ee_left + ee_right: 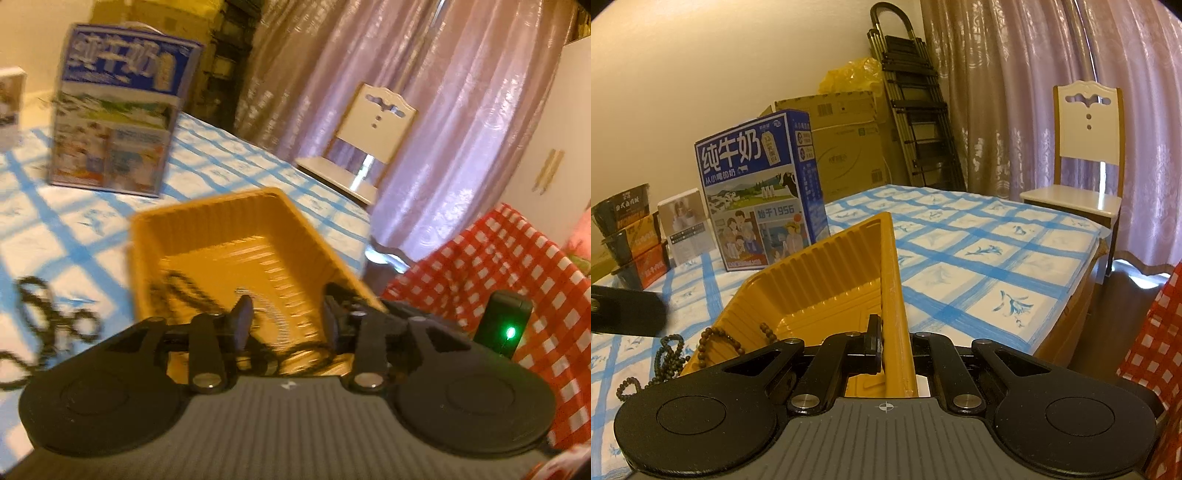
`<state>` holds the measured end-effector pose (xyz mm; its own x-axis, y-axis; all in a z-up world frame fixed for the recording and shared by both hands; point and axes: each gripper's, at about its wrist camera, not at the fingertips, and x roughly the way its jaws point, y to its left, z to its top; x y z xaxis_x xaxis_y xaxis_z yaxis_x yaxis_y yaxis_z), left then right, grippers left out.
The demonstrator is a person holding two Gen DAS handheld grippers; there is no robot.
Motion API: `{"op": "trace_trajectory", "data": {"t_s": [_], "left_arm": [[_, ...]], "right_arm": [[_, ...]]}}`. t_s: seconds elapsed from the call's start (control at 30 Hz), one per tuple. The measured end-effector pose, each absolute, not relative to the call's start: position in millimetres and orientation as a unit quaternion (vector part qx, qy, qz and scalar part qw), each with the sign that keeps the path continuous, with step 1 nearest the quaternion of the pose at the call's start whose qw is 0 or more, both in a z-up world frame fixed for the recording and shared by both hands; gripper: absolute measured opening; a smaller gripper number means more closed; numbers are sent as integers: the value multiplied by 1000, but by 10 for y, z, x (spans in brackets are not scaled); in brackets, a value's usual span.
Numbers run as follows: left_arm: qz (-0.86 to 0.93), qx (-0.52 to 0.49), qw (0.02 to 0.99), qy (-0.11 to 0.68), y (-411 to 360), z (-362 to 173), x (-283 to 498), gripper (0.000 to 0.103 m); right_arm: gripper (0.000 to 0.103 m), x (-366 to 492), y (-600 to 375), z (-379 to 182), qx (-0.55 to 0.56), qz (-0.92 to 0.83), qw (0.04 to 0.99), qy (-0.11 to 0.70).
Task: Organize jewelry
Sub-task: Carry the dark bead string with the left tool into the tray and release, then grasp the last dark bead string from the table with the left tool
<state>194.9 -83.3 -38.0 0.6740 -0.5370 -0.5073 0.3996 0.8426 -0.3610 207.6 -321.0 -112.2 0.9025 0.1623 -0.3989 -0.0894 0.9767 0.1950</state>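
Note:
A yellow ribbed plastic tray (207, 218) lies on the blue-checked tablecloth. My left gripper (288, 317) hangs open just above the tray's near end, with no thing pressed between its fingers. A dark bead string (184, 288) lies blurred in the tray and trails under this gripper. More dark beads (48, 317) lie on the cloth to the left. My right gripper (895, 347) is shut on the tray's (827, 266) right wall, which hides its right finger. A brown bead string (716, 339) drapes over the tray's left rim. A darker string (668, 354) lies beside it on the cloth.
A blue milk carton box (761, 184) stands behind the tray, with stacked noodle bowls (628, 236) and a small white box (687, 225) to its left. The table's right edge (1071, 295) drops off near a white chair (1086, 166). Red checked cloth (498, 277) lies right.

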Motion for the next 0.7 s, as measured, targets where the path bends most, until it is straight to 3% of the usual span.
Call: {"op": "trace_trajectory", "data": {"t_s": [0.37, 0.7], "left_arm": [[-103, -48, 926, 361, -134, -724, 1833, 58], [-69, -7, 918, 390, 3, -1120, 2232, 61]], "right_arm": [[6, 2077, -3219, -1137, 86, 64, 972, 211], [6, 2072, -3215, -1148, 85, 64, 972, 211]]}}
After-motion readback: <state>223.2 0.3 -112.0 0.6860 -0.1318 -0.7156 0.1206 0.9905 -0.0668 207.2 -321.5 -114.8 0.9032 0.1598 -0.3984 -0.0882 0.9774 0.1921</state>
